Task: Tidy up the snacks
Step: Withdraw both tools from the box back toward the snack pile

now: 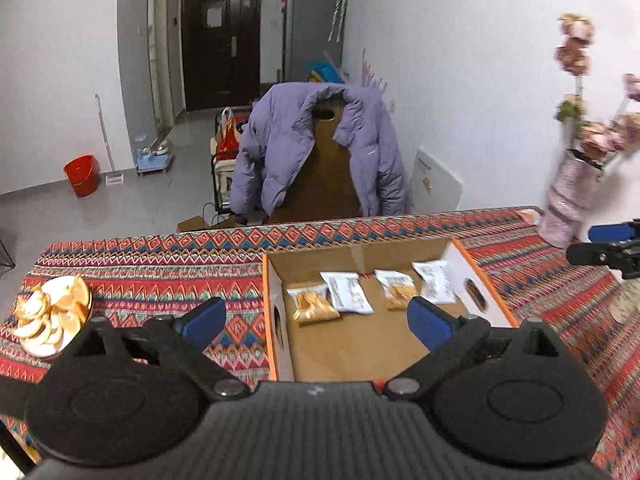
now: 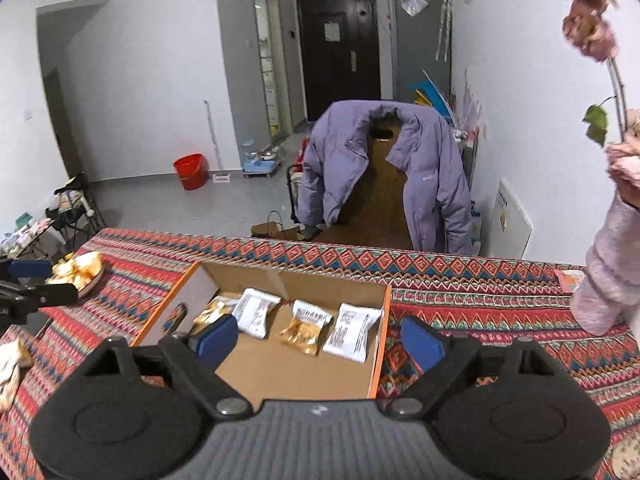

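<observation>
An open cardboard box (image 1: 360, 352) with orange-edged white walls lies on the patterned tablecloth; it also shows in the right wrist view (image 2: 296, 372). Several snack packets lie in a row inside: a clear cracker pack (image 1: 312, 303), a white pack (image 1: 347, 292), another cracker pack (image 1: 397, 289) and a white pack (image 1: 434, 280). My left gripper (image 1: 318, 322) is open and empty, above the box's near left part. My right gripper (image 2: 320, 340) is open and empty above the box's near right part, over a cracker pack (image 2: 306, 328) and a white pack (image 2: 352, 332).
A plate of orange peel (image 1: 52, 316) sits at the table's left. A pink vase with flowers (image 1: 572, 196) stands at the far right corner, with a pink packet (image 2: 570, 280) beside it. A chair with a purple jacket (image 1: 316, 152) stands behind the table.
</observation>
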The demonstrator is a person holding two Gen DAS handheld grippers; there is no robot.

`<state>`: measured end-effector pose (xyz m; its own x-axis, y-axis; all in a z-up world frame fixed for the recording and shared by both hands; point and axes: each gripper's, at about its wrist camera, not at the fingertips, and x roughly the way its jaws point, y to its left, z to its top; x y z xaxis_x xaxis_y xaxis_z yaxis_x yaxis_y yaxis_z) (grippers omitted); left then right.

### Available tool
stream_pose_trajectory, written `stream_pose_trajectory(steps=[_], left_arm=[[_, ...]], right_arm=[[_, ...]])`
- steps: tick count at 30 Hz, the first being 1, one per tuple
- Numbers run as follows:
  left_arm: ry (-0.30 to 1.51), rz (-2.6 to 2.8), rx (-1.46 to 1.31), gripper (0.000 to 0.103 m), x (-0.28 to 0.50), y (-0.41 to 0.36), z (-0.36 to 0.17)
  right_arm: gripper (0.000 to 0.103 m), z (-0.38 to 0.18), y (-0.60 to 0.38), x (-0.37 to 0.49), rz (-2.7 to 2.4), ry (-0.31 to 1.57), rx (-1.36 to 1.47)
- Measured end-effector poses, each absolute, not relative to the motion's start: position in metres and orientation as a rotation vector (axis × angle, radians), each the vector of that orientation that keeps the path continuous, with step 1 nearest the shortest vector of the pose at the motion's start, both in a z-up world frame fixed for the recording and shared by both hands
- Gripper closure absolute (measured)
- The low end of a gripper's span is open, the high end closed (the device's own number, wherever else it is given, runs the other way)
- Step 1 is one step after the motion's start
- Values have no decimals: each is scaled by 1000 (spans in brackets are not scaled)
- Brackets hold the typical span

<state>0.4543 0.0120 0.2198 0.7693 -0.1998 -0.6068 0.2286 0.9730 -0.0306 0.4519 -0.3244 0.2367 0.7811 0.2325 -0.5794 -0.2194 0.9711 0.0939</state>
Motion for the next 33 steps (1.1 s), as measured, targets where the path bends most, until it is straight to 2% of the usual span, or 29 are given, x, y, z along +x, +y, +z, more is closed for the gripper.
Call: stream_pose_trajectory(steps=[2,8,12,14,19,26,33], left_arm=[[618,-265,60,3,424,15,222],[494,-261,56,1,335,30,212],[396,-197,67,0,282,35,187],[368,-167,67,0,257,34,172],[324,-139,48,0,199,30,127],[445,-120,-19,0,153,23,55],[522,-116,71,0,149,11,26]], right_arm=[[8,238,-325,428,252,613,11],[7,235,-335,345,300,547,-8],[5,229,-343,288,315,464,-39],[0,220,-346,261,300,430,-65],[0,180,-353,207,278,394,-93],[0,104,-359,144,194,385,-129],[0,61,-368,126,160,421,-44]])
